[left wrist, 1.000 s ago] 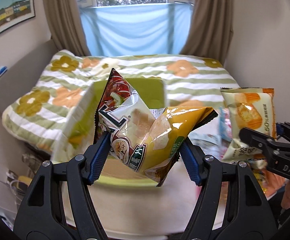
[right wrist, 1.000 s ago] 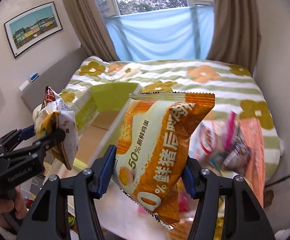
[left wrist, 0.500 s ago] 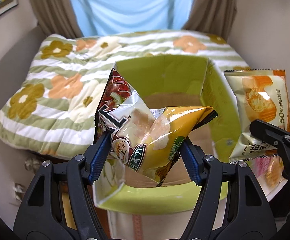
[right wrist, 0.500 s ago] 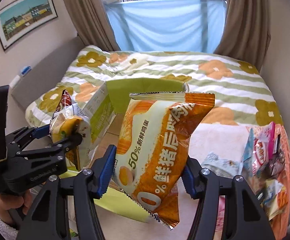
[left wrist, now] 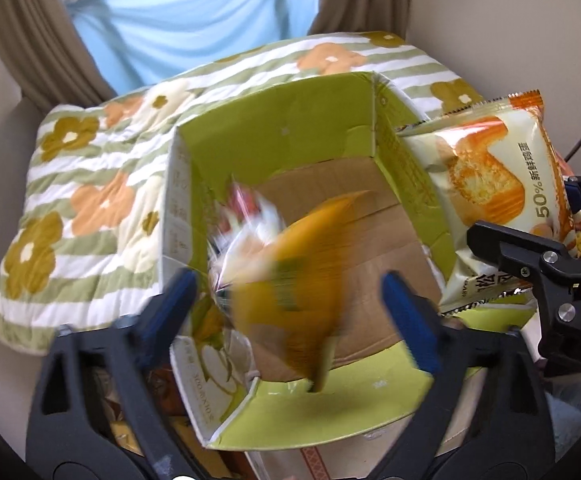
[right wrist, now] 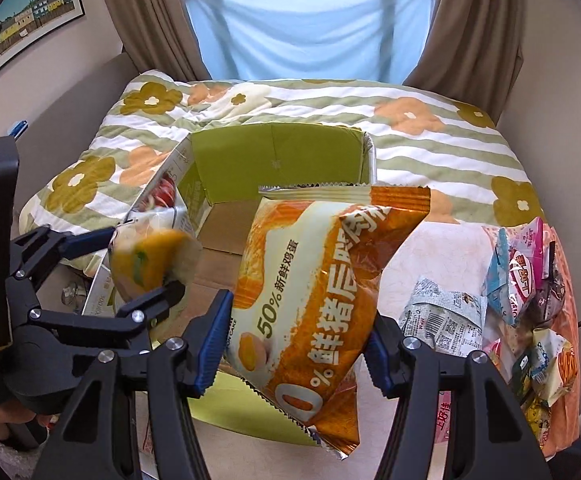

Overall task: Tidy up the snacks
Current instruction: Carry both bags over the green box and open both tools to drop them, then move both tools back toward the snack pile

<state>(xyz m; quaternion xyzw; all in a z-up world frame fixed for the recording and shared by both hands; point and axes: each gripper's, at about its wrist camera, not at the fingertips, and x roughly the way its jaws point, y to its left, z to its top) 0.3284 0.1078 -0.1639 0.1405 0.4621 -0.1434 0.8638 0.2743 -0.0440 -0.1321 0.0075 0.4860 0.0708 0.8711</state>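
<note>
Dropping snacks into the green box (left wrist: pixel 274 128)

Left gripper (left wrist: pixel 290 304) jaws have just been opening, yellow chip bag (left wrist: pixel 290 268) falling between them above the box; right gripper (right wrist: pixel 298 340) is clamping the orange bag (right wrist: pixel 314 280) beside it, needing release next.

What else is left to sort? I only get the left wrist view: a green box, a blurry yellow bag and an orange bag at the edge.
Observer: A pile of snack packets lies on an orange cloth, right of the green box.
Operator: Any packet lying apart from that pile?
Observer: Yes, a newspaper-print packet lies by itself between the pile and the box.
Operator: How is the orange bag held?
Observer: The right hand-held gripper presses its blue pads on both sides of the orange bag, which stands upright.
</note>
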